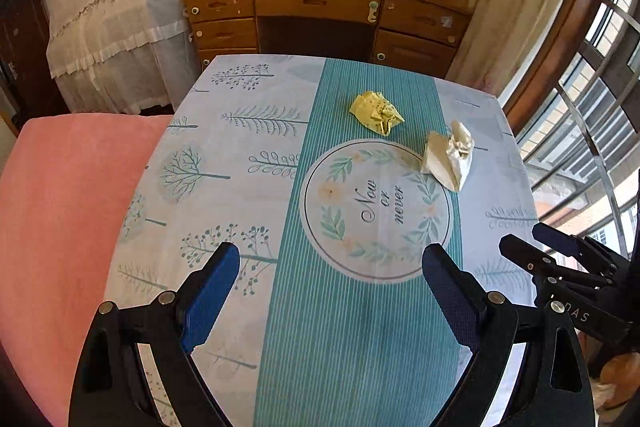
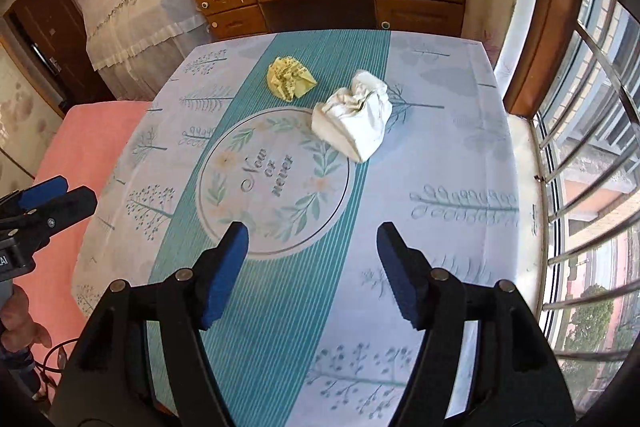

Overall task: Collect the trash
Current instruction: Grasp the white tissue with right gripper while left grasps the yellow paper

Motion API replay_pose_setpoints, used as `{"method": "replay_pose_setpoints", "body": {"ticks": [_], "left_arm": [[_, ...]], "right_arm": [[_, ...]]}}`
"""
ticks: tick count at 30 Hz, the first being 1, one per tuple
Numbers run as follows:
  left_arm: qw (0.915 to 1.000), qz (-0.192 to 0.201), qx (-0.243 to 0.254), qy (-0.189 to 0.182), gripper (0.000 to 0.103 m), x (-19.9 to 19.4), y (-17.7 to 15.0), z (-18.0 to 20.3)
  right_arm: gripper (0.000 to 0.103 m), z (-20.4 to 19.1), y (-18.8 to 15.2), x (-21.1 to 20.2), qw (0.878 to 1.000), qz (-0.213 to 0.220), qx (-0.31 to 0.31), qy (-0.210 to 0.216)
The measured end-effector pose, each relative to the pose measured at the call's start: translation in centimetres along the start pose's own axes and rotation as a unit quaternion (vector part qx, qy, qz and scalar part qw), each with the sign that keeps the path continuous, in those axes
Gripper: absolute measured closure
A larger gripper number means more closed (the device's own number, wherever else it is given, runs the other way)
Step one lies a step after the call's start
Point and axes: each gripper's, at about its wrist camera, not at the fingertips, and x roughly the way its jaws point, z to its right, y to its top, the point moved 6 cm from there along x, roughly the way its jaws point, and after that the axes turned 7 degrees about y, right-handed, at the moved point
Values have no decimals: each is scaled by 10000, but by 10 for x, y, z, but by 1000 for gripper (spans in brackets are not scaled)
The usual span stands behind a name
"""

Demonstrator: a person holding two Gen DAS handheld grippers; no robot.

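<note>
Crumpled white paper (image 2: 354, 115) lies ahead of right claw (image 2: 312, 275), prongs apart, nothing between

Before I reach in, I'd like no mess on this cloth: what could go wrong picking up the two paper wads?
1. The white crumpled wad looks loose and bulky; a shallow pinch may catch only a fold.
2. The yellow crumpled wad sits close beside it, so a wide-open right claw could nudge it away.
3. Closing low might snag the tablecloth.
</note>
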Motion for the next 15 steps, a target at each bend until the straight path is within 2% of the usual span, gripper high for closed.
{"method": "replay_pose_setpoints", "body": {"ticks": [7, 15], "left_arm": [[9995, -109, -15, 289, 9, 48, 49, 33], [9988, -305, -43, 381, 9, 85, 80, 51]], "right_arm": [[34, 48, 68, 69, 9998, -88, -188, 45], [32, 53, 94, 137, 9990, -346, -282, 14]]}}
